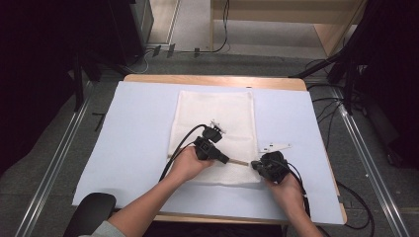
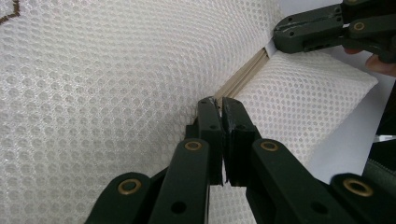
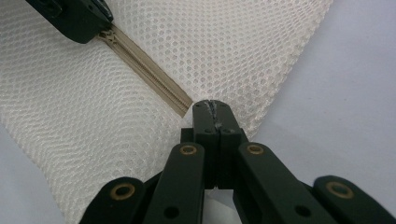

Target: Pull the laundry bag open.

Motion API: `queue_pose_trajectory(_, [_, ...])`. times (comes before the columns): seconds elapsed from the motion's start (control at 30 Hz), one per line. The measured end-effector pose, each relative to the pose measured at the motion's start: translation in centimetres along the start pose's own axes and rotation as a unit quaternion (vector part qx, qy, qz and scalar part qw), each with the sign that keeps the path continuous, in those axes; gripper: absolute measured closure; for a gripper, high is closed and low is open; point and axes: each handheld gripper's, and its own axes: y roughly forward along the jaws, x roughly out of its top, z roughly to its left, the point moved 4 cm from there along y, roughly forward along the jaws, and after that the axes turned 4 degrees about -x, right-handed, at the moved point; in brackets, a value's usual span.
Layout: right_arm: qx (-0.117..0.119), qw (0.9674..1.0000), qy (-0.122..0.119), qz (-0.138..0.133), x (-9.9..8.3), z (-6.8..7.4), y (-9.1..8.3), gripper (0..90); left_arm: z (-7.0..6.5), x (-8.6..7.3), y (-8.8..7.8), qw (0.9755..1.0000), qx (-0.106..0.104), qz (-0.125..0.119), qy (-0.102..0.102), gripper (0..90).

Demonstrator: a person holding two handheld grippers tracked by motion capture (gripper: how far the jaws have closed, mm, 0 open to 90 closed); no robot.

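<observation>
Both grippers pinch mesh bag's (image 1: 212, 111) zipper (image 3: 149, 77) near table edge.

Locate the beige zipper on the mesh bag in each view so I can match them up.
High view: zipper is a short beige strip between the two hand-held grippers, low centre.
Left gripper view: zipper runs diagonally, centre to upper right.
Right gripper view: zipper runs diagonally, upper left to centre.
Shared landmark: white mesh bag.

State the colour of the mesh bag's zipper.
Beige, slightly darker than the white bag; the zipper shows best in the right gripper view.
</observation>
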Motion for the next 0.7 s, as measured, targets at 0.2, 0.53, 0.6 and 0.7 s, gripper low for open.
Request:
queue_pose_trajectory(0.2, [0.003, 1.0000, 0.002, -0.001, 0.0, 0.0, 0.0, 90.0, 0.2, -0.2, -0.3, 1.0000, 0.007, -0.001, 0.005, 89.2])
queue_pose_trajectory(0.53, [0.002, 1.0000, 0.000, -0.002, 0.0, 0.0, 0.0, 90.0, 0.7, -0.7, -1.0, 1.0000, 0.004, -0.003, -0.005, 89.2])
queue_pose_trajectory(0.6, [0.002, 1.0000, -0.001, -0.002, -0.1, 0.0, 0.0, 90.0, 0.6, -0.7, -1.1, 1.0000, 0.006, 0.000, 0.003, 89.2])
queue_pose_trajectory(0.7, [0.002, 1.0000, -0.003, -0.003, 0.0, 0.0, 0.0, 90.0, 0.9, -0.8, -1.3, 1.0000, 0.003, 0.003, 0.001, 89.2])
